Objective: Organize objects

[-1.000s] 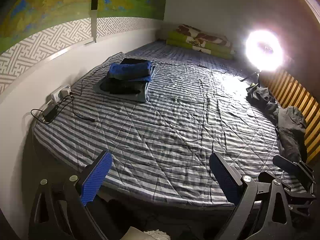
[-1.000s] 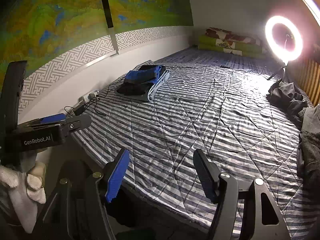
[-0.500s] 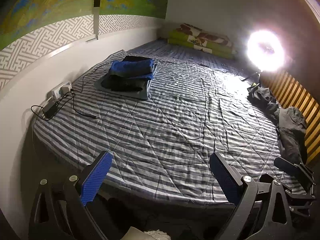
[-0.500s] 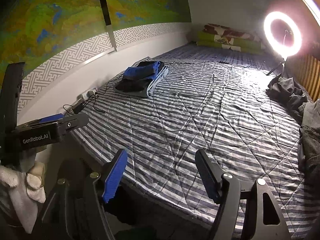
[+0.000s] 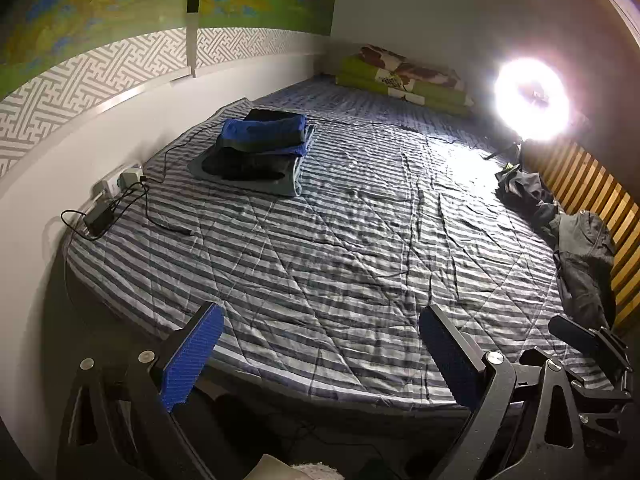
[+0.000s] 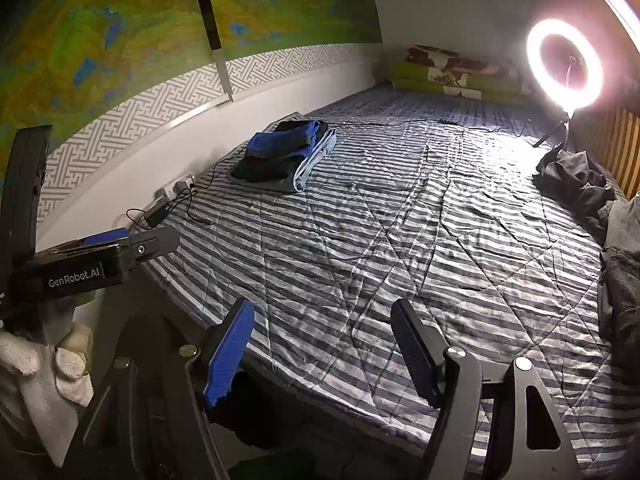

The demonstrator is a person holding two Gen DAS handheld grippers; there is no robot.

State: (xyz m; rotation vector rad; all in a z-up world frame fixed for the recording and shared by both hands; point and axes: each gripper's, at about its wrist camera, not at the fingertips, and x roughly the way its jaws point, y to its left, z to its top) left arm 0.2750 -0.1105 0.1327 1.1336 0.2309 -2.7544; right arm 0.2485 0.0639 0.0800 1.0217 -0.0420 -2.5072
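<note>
A stack of folded clothes, blue on top of black and grey, lies on the striped bed cover at the far left near the wall. The same stack shows in the right wrist view. Loose dark garments are heaped along the bed's right edge, with a grey one nearer me. My left gripper hovers open over the bed's near edge with nothing between its blue pads. My right gripper is open and empty too, far from all the clothes. A white-gloved hand holds the left gripper's body.
A bright ring light stands at the bed's far right corner. A power strip with charger and cables lies along the left wall. Green pillows sit at the head. Wooden slats bound the right side.
</note>
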